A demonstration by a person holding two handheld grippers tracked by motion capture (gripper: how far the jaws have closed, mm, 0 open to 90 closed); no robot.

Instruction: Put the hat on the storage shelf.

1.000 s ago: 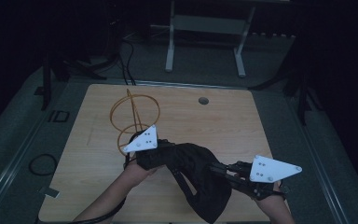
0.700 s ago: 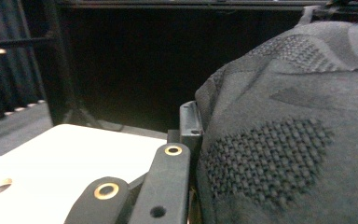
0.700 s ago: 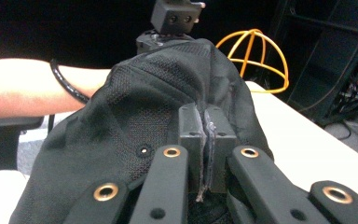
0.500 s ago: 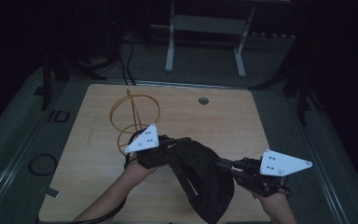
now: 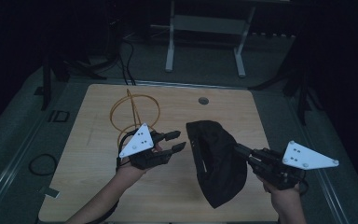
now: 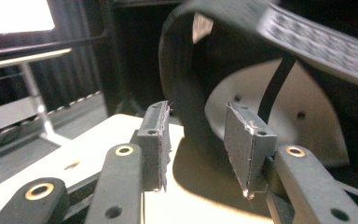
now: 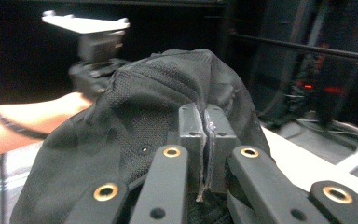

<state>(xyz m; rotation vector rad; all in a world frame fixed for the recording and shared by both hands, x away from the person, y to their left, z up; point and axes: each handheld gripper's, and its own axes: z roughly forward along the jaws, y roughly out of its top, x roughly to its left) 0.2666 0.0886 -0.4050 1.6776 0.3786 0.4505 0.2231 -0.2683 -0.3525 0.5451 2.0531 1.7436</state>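
A black mesh cap [image 5: 216, 161] hangs over the wooden table [image 5: 98, 186], held up at its right side by my right gripper [image 5: 238, 151]. The right gripper view has the jaws pressed together on a fold of the cap's fabric [image 7: 158, 107]. My left gripper [image 5: 176, 141] stands open just left of the cap, apart from it. Beyond the open fingers [image 6: 156, 144] in the left gripper view are the cap's brim [image 6: 317, 44] and its pale inside [image 6: 242, 93].
A gold wire stand of crossed hoops [image 5: 133, 114] stands on the table behind the left gripper. A small round grommet [image 5: 203, 100] sits near the table's far edge. Beyond that edge is a white metal frame [image 5: 205, 32] on the floor.
The left gripper has let go of the cap and opened. The right gripper has pulled the cap to the right, and the cap now hangs from it alone.
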